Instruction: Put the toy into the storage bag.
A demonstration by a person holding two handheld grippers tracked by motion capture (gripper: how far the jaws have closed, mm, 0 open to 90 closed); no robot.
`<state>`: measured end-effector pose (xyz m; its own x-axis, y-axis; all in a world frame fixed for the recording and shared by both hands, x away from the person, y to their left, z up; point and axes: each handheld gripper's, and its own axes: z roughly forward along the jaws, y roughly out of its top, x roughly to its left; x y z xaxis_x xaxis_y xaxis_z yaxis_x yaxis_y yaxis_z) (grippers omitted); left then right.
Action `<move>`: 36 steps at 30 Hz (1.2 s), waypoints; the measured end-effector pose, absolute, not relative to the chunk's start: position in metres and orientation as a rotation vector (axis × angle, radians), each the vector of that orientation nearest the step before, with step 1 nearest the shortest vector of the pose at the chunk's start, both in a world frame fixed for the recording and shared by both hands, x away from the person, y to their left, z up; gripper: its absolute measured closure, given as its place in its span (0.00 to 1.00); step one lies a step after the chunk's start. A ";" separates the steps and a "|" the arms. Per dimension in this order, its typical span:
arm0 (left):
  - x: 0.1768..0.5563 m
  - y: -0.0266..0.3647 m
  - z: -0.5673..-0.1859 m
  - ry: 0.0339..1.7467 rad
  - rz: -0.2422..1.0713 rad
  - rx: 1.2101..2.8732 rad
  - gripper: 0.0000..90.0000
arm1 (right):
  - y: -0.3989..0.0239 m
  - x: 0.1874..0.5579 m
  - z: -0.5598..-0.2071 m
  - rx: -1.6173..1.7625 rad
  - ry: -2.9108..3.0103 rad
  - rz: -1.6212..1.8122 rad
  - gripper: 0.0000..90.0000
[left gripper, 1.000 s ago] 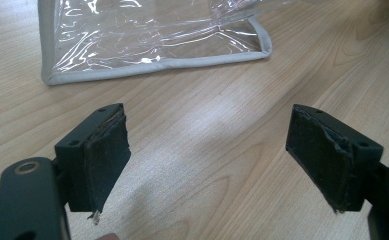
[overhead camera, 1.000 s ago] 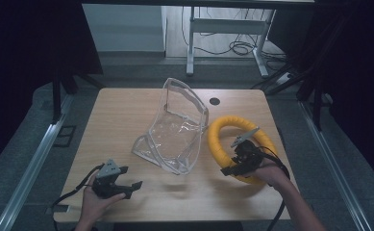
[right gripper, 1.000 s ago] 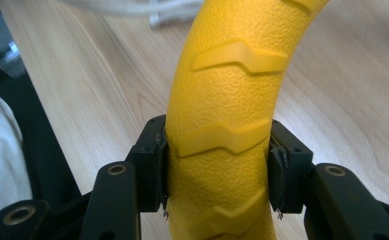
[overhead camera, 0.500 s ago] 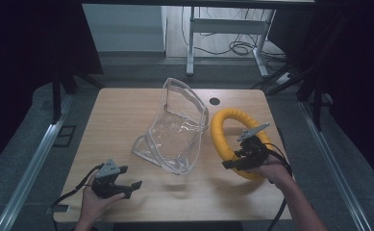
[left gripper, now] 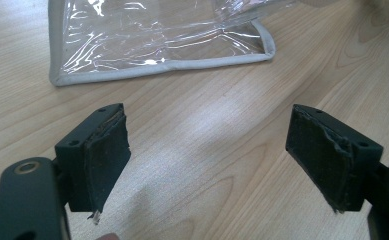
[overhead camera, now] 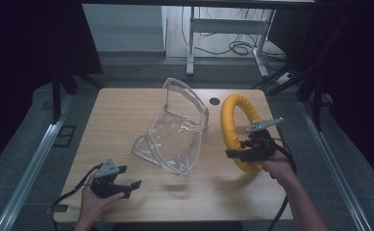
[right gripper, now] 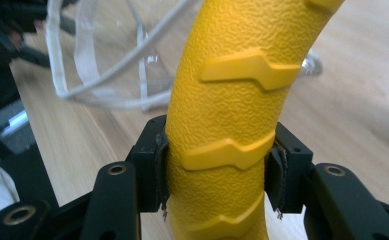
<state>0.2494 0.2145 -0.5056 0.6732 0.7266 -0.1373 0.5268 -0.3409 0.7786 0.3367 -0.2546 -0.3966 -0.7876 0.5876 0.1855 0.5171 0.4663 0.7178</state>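
Note:
A yellow textured ring (overhead camera: 232,126) is tilted up on edge at the right of the table. My right gripper (overhead camera: 242,154) is shut on its near part; in the right gripper view both black pads squeeze the yellow ring (right gripper: 227,115) between them. A clear plastic bag with grey trim (overhead camera: 175,130) stands open in the middle of the table, just left of the ring. My left gripper (overhead camera: 129,188) rests low at the front left, open, with bare wood between its pads (left gripper: 99,155). The clear plastic bag's grey-edged corner (left gripper: 157,37) lies a short way ahead of it.
The wooden table (overhead camera: 127,110) has a small black hole (overhead camera: 215,101) near its far edge. Cables trail from both grippers over the front edge. Beyond the table are a desk frame (overhead camera: 223,29) and floor cables; metal rails run along both sides.
The right gripper has raised the yellow ring from lying flat to standing tilted on edge. The left gripper has stayed where it was, still open.

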 end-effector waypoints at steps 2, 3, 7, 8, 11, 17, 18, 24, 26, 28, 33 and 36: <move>0.249 0.215 -0.505 0.968 0.297 2.027 0.19 | -0.256 0.337 -0.393 0.990 2.585 1.270 0.58; 0.249 0.215 -0.505 0.967 0.297 2.027 0.19 | -0.257 0.337 -0.391 0.985 2.565 1.290 0.58; 0.249 0.215 -0.505 0.964 0.300 2.028 0.19 | -0.258 0.337 -0.385 0.978 2.509 1.337 0.58; 0.249 0.215 -0.505 0.964 0.300 2.028 0.19 | -0.258 0.336 -0.384 0.978 2.502 1.344 0.58; 0.250 0.215 -0.505 0.964 0.300 2.029 0.19 | -0.257 0.337 -0.381 0.991 2.469 1.377 0.57; 0.250 0.215 -0.506 0.965 0.299 2.030 0.19 | -0.257 0.338 -0.380 0.996 2.425 1.429 0.57; 0.250 0.215 -0.506 0.964 0.299 2.031 0.19 | -0.256 0.337 -0.380 1.000 2.419 1.438 0.57; 0.250 0.214 -0.506 0.964 0.300 2.034 0.19 | -0.253 0.338 -0.379 0.989 2.377 1.481 0.57; 0.250 0.214 -0.506 0.964 0.299 2.033 0.19 | -0.252 0.338 -0.378 0.986 2.368 1.499 0.57; 0.250 0.215 -0.506 0.963 0.302 2.037 0.19 | -0.250 0.337 -0.378 0.980 2.354 1.519 0.57; 0.250 0.215 -0.506 0.964 0.303 2.036 0.19 | -0.247 0.337 -0.376 0.968 2.304 1.582 0.57; 0.250 0.215 -0.506 0.963 0.303 2.040 0.19 | -0.245 0.337 -0.374 0.967 2.270 1.626 0.57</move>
